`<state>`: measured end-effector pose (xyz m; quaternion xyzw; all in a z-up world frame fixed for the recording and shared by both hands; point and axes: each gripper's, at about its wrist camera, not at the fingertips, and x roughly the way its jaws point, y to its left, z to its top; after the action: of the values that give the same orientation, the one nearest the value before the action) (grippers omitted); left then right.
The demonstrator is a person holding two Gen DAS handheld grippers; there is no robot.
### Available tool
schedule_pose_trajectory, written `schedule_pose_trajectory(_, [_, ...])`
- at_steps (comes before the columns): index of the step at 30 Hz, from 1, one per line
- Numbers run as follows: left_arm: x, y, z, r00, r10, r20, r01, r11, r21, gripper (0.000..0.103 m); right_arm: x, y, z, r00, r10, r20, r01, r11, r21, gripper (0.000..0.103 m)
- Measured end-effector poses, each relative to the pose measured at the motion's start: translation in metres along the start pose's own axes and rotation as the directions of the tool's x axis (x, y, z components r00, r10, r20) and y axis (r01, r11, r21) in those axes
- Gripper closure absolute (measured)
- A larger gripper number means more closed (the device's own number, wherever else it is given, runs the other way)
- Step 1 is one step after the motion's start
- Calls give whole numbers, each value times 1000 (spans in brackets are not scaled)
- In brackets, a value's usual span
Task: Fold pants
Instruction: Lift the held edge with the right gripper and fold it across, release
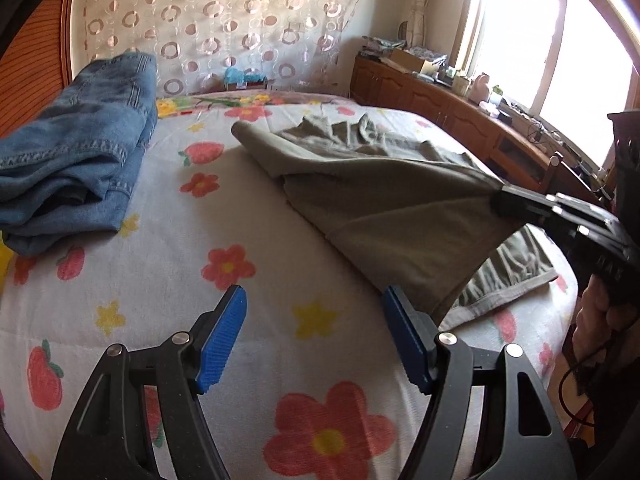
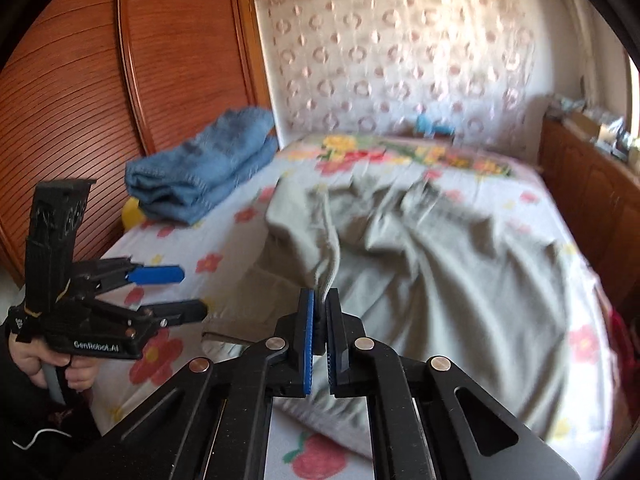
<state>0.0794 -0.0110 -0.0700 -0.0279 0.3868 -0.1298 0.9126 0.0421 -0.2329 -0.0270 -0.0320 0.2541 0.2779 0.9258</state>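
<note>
Here, in the left wrist view, the left gripper (image 1: 314, 334) hovers over the near part of the bed (image 1: 256, 208) with its blue pads (image 1: 222, 340) spread wide and nothing between them. The olive pants (image 1: 360, 200) lie across the middle of the bed towards its right edge, and one edge of them is drawn up off the sheet into a taut slope that ends in the right gripper (image 1: 500, 200), whose fingers are pinched on the cloth. A folded pair of blue jeans (image 1: 76, 156) sits at the bed's far left corner (well apart from the work).

From the right wrist view, the right gripper (image 2: 320, 320) is clenched on a bunched edge of the pants (image 2: 420, 264), which spread, rumpled, from the jaws out over the centre and right side of the bed (image 2: 224, 240). The left gripper (image 2: 176, 292) waits released above the bed's near left edge.

To do this step well, the person would probably carry the lifted edge across slowly and low, keeping the cloth in light tension so the wrinkles draw out. The idle left gripper could take the matching edge or pin the fold line, since a one-handed pull is likely to drag the whole garment askew.
</note>
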Motion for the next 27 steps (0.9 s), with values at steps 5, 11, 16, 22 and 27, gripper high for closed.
schedule_pose_trajectory(5, [-3,-9,9,1000,-13,22,13,1000,17,32,-23,-7,5,998,-43,54,44,999,-17,98])
schedule_pose_trajectory(11, [1,-21,21,1000,-22,22,21,999,39,32,-44,-12,-4,990,-111,81,112,994,-1,98])
schedule_pose_trajectory(16, [4,-35,26,999,-38,24,36,997,66,32,-60,-14,-11,986,-137,92,135,990,29,98])
schedule_pose_trajectory(22, [7,-52,32,998,-55,29,52,993,101,32,-70,-8,-19,982,-164,94,160,986,49,98])
schedule_pose_trajectory(27, [10,-65,34,998,-63,27,60,991,123,32,-75,-5,-22,979,-179,101,174,983,58,98])
